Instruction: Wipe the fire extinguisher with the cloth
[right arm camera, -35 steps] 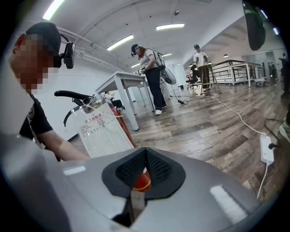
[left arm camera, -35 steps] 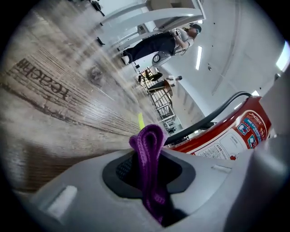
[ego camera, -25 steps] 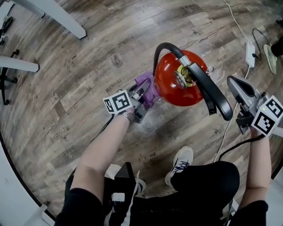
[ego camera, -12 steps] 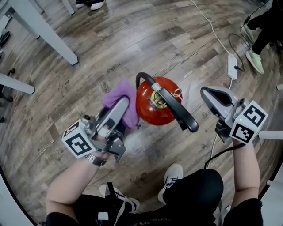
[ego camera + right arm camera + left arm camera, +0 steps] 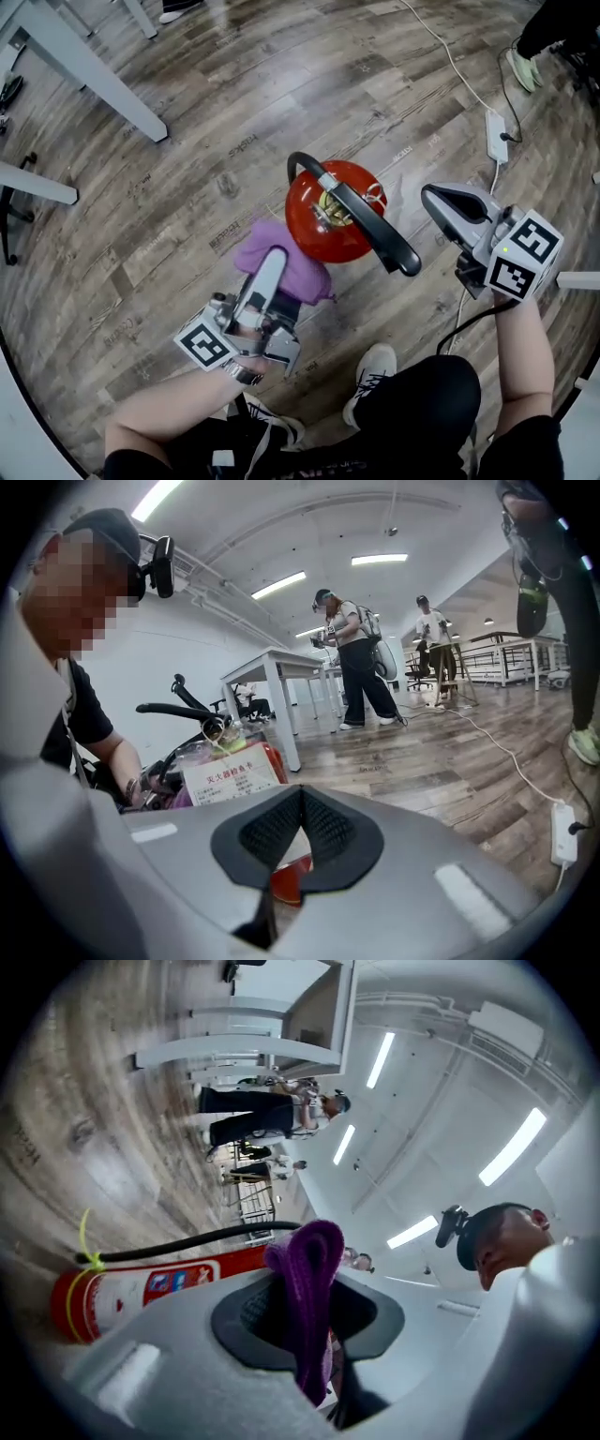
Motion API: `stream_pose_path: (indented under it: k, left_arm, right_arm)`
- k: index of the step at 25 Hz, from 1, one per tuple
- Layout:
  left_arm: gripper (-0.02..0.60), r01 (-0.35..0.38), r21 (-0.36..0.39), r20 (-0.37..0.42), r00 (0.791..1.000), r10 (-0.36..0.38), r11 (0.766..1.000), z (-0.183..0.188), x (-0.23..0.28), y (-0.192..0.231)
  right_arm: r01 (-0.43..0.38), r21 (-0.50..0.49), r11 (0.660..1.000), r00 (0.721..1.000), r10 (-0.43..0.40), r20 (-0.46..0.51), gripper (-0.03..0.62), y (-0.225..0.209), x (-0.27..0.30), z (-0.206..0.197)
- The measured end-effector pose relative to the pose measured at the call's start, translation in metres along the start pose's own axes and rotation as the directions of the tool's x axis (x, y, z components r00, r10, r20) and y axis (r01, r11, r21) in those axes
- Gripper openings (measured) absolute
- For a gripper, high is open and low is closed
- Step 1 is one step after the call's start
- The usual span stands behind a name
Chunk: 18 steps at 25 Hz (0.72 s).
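Note:
The red fire extinguisher (image 5: 323,225) stands upright on the wooden floor, its black hose and handle (image 5: 375,230) across its top. A purple cloth (image 5: 286,267) lies against the extinguisher's near left side, with my left gripper (image 5: 274,261) shut on it. In the left gripper view the cloth (image 5: 305,1288) is folded between the jaws and the extinguisher (image 5: 159,1288) lies behind it. My right gripper (image 5: 436,199) hangs to the right of the extinguisher, apart from it, jaws shut on nothing. The right gripper view shows the extinguisher's white tag (image 5: 230,778) just past the jaws.
White table legs (image 5: 84,70) cross the upper left. A power strip (image 5: 495,136) with a cable lies on the floor at the right. My white shoe (image 5: 375,370) is near the extinguisher's base. Other people (image 5: 356,658) stand farther off.
My left gripper has carried the purple cloth up from low on the extinguisher's left side and round toward its near side. The right gripper has stayed almost where it was.

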<state>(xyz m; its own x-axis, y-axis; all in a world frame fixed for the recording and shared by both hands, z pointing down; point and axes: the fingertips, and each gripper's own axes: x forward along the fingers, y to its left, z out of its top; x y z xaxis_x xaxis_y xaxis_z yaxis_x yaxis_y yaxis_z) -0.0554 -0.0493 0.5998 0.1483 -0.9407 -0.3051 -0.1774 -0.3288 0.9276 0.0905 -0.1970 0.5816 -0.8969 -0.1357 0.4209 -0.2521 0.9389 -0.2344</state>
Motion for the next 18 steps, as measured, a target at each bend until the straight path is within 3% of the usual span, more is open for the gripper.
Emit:
stream_pose_path:
  k: [6,9,11,14,16,18]
  left_arm:
    - [0.080,-0.175,-0.163,0.033,0.983,0.183,0.971,-0.024,-0.033,0.098]
    - [0.078,-0.276,-0.148,0.053,0.957,0.287,0.950,-0.026,-0.049,0.167]
    - [0.078,-0.378,-0.133,0.082,0.917,0.390,0.916,-0.030,-0.068,0.220]
    - [0.078,-0.535,-0.144,0.131,0.824,0.552,0.833,-0.040,-0.095,0.285]
    - [0.078,-0.606,-0.154,0.145,0.768,0.624,0.781,-0.047,-0.109,0.307]
    - [0.078,-0.620,-0.178,0.164,0.747,0.644,0.764,-0.051,-0.113,0.312]
  right_arm:
    - [0.002,0.054,0.999,1.000,-0.003,0.002,0.005,-0.005,0.004,-0.020]
    - [0.009,0.073,0.997,1.000,-0.009,-0.001,0.003,-0.008,0.006,-0.029]
    - [0.014,0.090,0.996,1.000,-0.014,-0.006,0.005,-0.010,0.005,-0.037]
    - [0.029,0.110,0.993,0.999,-0.027,-0.023,0.004,-0.014,0.003,-0.049]
    - [0.039,0.121,0.992,0.999,-0.035,-0.036,0.003,-0.017,0.002,-0.055]
    - [0.045,0.122,0.992,0.998,-0.040,-0.043,0.004,-0.019,0.000,-0.056]
